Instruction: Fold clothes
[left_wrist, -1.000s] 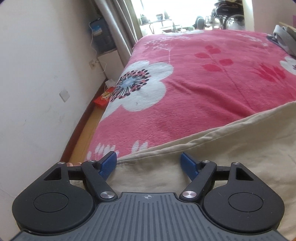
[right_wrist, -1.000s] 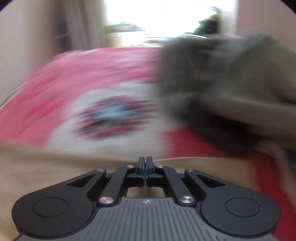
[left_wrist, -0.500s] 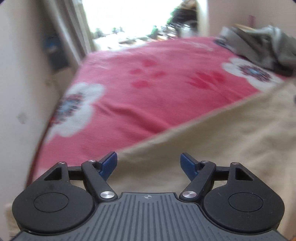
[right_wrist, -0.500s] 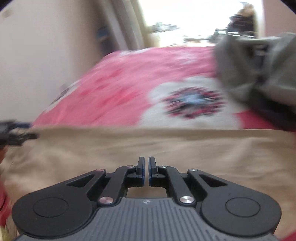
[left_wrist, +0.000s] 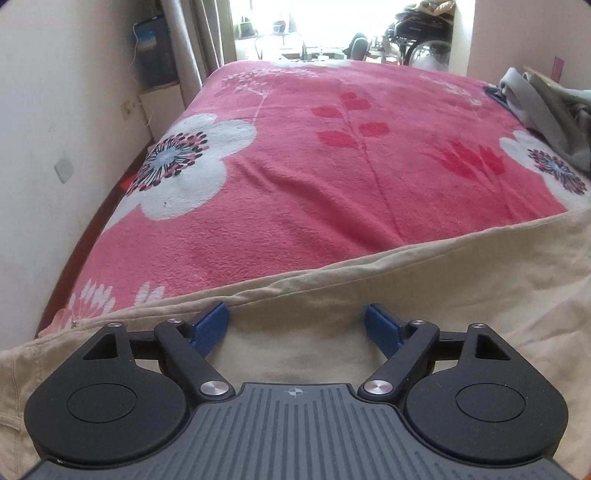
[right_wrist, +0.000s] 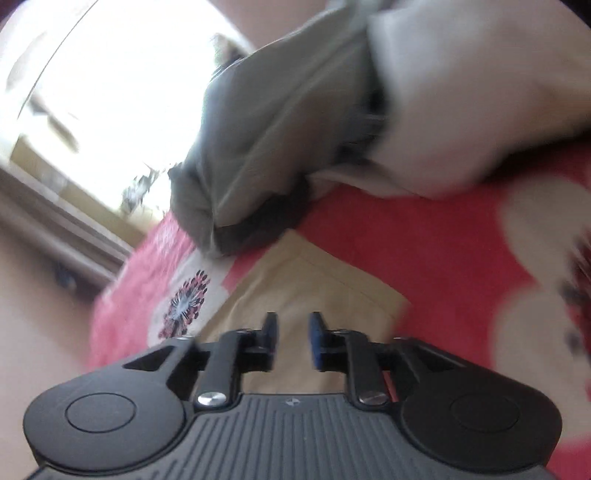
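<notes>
Both claws tilted down, right claw (right_wrist: 291, 341) rolled, opening

Home bedroom: flowered pink bedspread (left_wrist: 295, 184), curtains (left_wrist: 199, 40).

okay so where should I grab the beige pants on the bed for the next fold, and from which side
Probably the far seamed edge of the beige pants, where they end on the pink blanket. That edge lies flat and exposed just ahead of the left tool, whose jaws are opening with no cloth pinched between them. Come from the near side, over the cloth.
</notes>
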